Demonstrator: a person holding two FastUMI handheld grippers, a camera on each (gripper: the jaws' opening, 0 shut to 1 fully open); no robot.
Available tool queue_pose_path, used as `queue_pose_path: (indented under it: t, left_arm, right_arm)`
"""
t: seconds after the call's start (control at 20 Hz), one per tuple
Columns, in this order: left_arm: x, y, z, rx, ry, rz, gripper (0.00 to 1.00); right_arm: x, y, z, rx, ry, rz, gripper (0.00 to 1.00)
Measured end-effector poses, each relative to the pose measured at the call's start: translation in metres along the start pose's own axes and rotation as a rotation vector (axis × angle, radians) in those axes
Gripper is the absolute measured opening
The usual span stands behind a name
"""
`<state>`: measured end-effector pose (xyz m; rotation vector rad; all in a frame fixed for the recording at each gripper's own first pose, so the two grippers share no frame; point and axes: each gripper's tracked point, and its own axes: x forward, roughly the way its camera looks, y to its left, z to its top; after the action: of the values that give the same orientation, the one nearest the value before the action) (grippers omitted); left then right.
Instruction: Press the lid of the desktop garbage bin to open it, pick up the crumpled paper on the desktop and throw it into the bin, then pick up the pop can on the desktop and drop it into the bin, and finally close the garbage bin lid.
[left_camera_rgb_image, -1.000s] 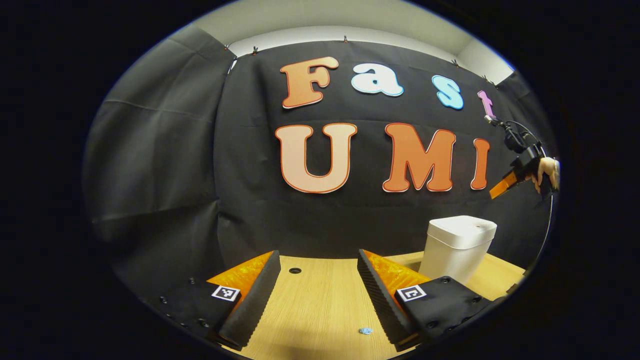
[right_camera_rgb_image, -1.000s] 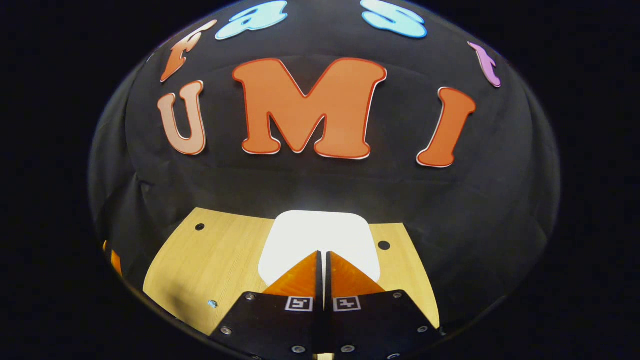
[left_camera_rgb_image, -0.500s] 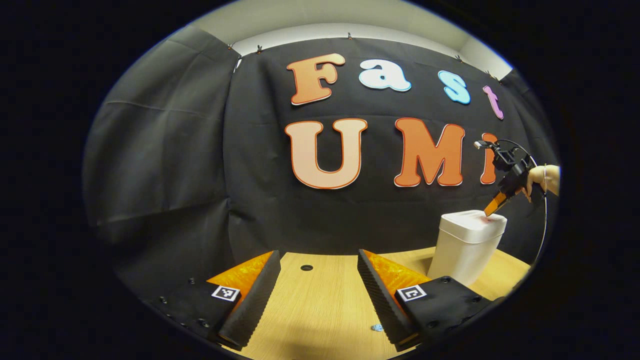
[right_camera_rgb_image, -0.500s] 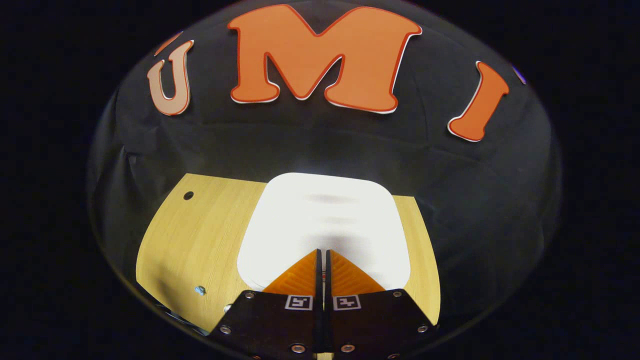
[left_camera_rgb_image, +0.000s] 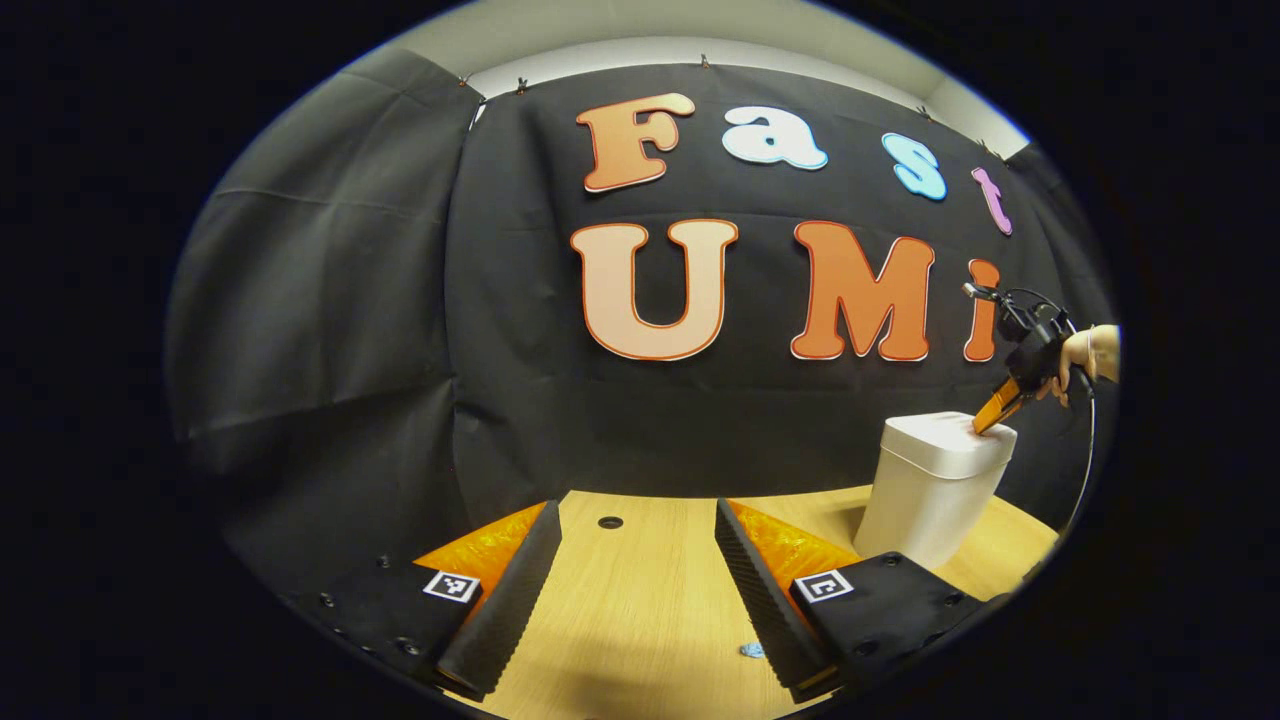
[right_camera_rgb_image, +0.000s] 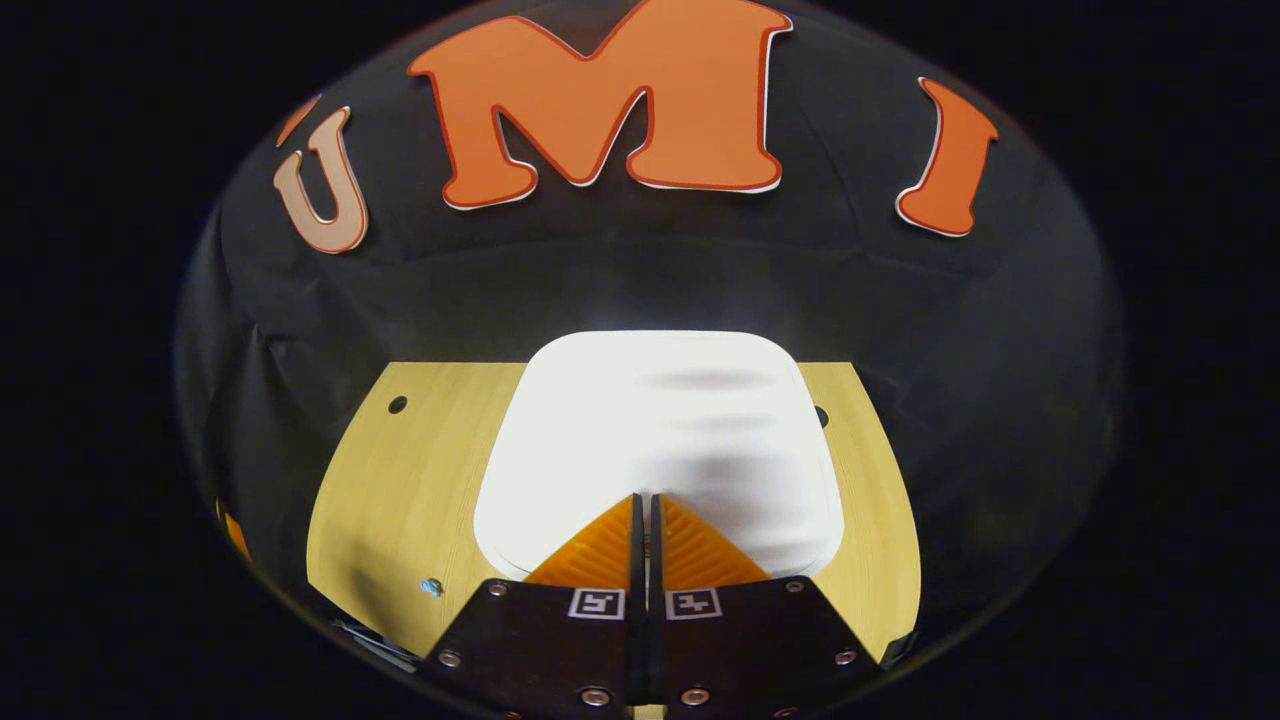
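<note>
A wooden counter (left_camera_rgb_image: 650, 600) spreads across the lower half of both views, and the white garbage bin (left_camera_rgb_image: 925, 495) stands at the lower right of the left gripper view. In the right gripper view its lid (right_camera_rgb_image: 660, 430) takes up the centre of the frame, still flat and closed. The right gripper (right_camera_rgb_image: 647, 515), jaws pressed together with nothing between them, has its tips down on the near part of that lid; in the left gripper view the same gripper, held by a hand (left_camera_rgb_image: 1085, 352) at the right edge, meets the lid's top from above at a slant. The left gripper (left_camera_rgb_image: 635, 580) sits low over the counter at the bottom of its own view, jaws wide apart and empty. A small bluish scrap (left_camera_rgb_image: 750, 650) lies on the counter just beside its right-hand finger.

By the look of things the job stands at its very first step: the press is under way, but the lid has not yet sprung open. Everything after that remains to be done, namely binning the crumpled paper, dropping in the pop can and closing the lid. Neither paper nor can can be made out with any certainty here.
</note>
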<state>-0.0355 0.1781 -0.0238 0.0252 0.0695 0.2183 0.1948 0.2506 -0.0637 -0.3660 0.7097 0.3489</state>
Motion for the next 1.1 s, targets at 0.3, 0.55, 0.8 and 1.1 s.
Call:
queue_pose_path:
  t: [0.3, 0.55, 0.8, 1.1]
  left_arm:
    - [0.003, 0.001, 0.016, 0.019, -0.032, 0.000, 0.98]
    - [0.003, 0.000, 0.021, 0.024, -0.048, 0.005, 0.98]
    - [0.006, -0.007, 0.025, 0.011, -0.057, -0.006, 1.00]
    - [0.010, -0.013, 0.025, 0.023, -0.056, -0.015, 0.98]
  right_arm:
    - [-0.049, -0.015, 0.057, -0.017, -0.310, -0.084, 0.00]
    - [-0.128, -0.002, 0.059, -0.025, -0.493, -0.066, 0.01]
    - [-0.170, 0.009, 0.016, 0.011, -0.626, -0.073, 0.01]
    - [-0.181, 0.027, -0.048, 0.026, -0.692, -0.094, 0.01]
